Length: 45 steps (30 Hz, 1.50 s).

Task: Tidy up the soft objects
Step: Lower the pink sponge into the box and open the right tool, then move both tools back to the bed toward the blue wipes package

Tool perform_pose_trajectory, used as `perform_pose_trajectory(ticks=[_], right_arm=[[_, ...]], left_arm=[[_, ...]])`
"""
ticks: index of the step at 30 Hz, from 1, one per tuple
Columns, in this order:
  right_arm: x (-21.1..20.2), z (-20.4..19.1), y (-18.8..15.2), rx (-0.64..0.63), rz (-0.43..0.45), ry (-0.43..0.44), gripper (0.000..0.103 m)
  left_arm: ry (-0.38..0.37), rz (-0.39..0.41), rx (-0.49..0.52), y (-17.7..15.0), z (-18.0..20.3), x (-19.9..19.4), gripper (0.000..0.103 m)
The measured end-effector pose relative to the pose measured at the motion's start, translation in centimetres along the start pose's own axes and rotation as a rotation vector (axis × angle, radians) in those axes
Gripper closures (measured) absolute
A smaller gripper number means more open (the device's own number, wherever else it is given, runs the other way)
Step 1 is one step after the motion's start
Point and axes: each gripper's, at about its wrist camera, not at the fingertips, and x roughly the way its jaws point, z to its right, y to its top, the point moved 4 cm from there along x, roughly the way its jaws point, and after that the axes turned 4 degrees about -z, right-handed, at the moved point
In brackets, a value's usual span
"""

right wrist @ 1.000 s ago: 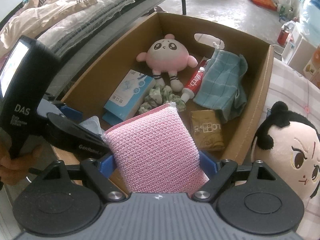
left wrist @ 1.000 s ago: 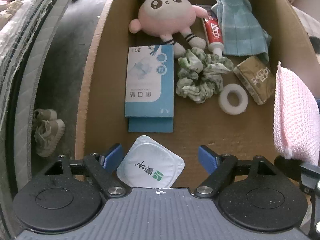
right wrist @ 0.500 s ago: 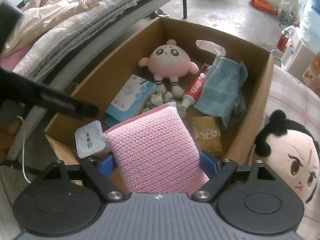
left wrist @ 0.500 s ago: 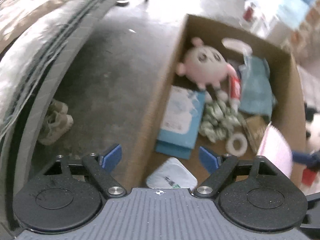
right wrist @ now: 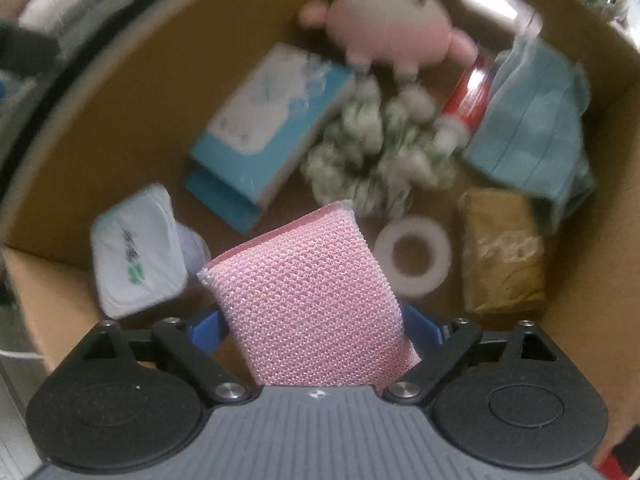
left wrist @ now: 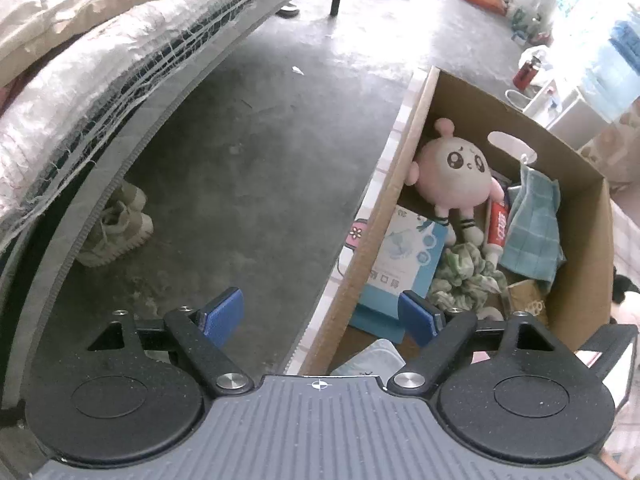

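Grey concrete floor (left wrist: 248, 152) lies beneath the left gripper (left wrist: 320, 314), spread and empty, straddling the cardboard box (left wrist: 588, 240) wall; a pink plush (left wrist: 454, 176) sits ahead to its right. Over the box, the right gripper (right wrist: 310, 330) is opening around the pink mesh sponge (right wrist: 308, 300), a yogurt cup (right wrist: 136, 256) to its left, a white tape ring (right wrist: 412, 256) to its right.

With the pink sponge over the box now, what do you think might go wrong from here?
1. The right gripper's jaws are opening around the pink mesh sponge; it may drop onto the white tape ring or the sealed cup rather than bare cardboard.
2. The right wrist view is blurred, so the landing spot is hard to judge.
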Motion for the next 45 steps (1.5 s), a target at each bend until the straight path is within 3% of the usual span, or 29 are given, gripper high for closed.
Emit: perform_pose_trajectory(ticks=[10,21,27,31,35,39,42,45], right_arm=[[0.5,0.3,-0.7,-0.038,0.003,0.011,0.011],[0.0,-0.6,-0.2,-0.089,0.010,0.044,0.003],[-1.9,0.7,-1.3,-0.027,0.004,0.098,0.003],[-0.7,1.0,-1.2,-0.029,-0.020,0.102,0.004],[0.7,-0.5,-1.1,-0.057,-0.044,0.173,0.005],[0.1,-1.8,-1.1,-0.084,-0.009,0.182,0.007],[-1.7,-1.1,-1.1,-0.088,0.039,0.132,0.007],[-4.6,-0.5,-2.2,-0.058,0.099,0.175,0.007]], left_arm=[[-0.016,-0.002,-0.009,0.0,-0.3,0.5,0.018],[-0.019,0.000,-0.001,0.1,0.3,0.5,0.018],[-0.019,-0.001,0.001,0.0,0.5,0.5,0.018],[-0.015,0.000,0.008,-0.2,1.3,0.6,0.018],[-0.011,0.002,0.017,-0.5,2.2,0.4,0.018],[-0.006,0.009,0.021,-0.6,3.3,0.0,0.018],[-0.001,0.022,0.024,-0.7,4.2,-0.7,0.018],[0.004,0.036,0.028,-0.7,5.3,-1.5,0.018]])
